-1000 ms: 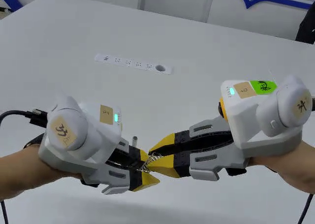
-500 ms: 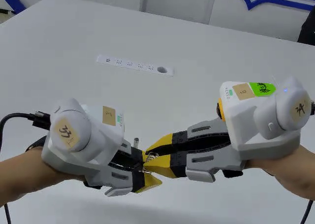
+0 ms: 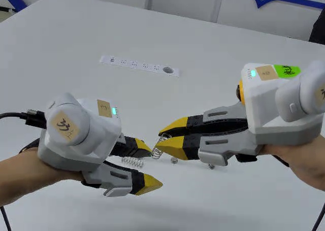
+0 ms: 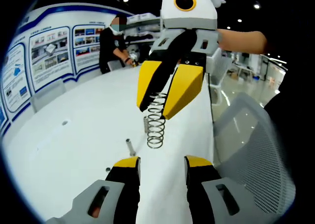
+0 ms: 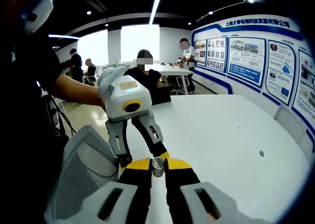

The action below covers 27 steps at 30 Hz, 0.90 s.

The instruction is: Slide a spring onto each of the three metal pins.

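1. Big change from half a second back: the two claws were nose to nose at 6 o'clock in the head view. Now they've pulled apart and there's a gap between the tips.
2. The left claw is at 7 o'clock. It was pinched shut before, and now its jaws are spread wide.
3. The right claw reaches in from 3 o'clock with its jaws narrow, gripping the top of the spring. The rest of the coil hangs off the tips toward the tabletop. Can't tell if the bottom end touches.
4. In the right gripper view the spring shows end-on, wedged between the tips at 6 o'clock.
5. A second spring lies flat on the tabletop, between the left claw's two jaws. The claws covered that spot earlier.
6. One pin stands at 4 o'clock from the held spring, just beside it. Another pin is further along under the right claw.
7. In the left gripper view a pin stands upright at 8 o'clock from the hanging spring, not touching it.
8. The power strip is up at 12 o'clock, same place on the tabletop as before.
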Tool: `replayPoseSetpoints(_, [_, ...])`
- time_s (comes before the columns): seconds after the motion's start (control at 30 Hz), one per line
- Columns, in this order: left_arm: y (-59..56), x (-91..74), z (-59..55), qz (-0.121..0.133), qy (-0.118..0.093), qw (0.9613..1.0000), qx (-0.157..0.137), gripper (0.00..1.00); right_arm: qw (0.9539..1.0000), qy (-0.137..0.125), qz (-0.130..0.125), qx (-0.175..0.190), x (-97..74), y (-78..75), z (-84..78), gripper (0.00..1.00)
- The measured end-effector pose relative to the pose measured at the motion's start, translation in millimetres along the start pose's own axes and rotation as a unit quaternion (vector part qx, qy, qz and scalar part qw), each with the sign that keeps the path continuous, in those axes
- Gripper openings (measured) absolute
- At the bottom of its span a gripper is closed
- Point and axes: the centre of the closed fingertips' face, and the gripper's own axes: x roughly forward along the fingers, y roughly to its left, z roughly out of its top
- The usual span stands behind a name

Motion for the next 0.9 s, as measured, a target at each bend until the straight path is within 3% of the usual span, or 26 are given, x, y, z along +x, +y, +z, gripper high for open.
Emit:
replayPoseSetpoints(0.2, [6.8, -4.5, -3.7, 0.008, -0.002, 0.9999, -0.010, 0.42, 0.9993, 0.010, -0.035, 0.004, -7.7, -24.5, -4.9, 0.10])
replayPoseSetpoints(0.3, [8.9, -4.3, -5.4, 0.013, -0.004, 0.9997, -0.022, 0.51, 0.9987, 0.009, -0.048, 0.016, -10.0, -37.3, -7.7, 0.10])
replayPoseSetpoints(0.5, [13.3, -7.3, -10.7, 0.023, 0.000, 0.9995, -0.024, 0.59, 0.9948, 0.029, -0.090, 0.038, -10.9, -68.0, -23.8, 0.10])
replayPoseSetpoints(0.9, [27.3, -23.2, -20.9, 0.053, -0.005, 0.9975, -0.046, 0.74, 0.9888, 0.059, -0.116, 0.073, 0.4, -89.2, -53.1, 0.10])
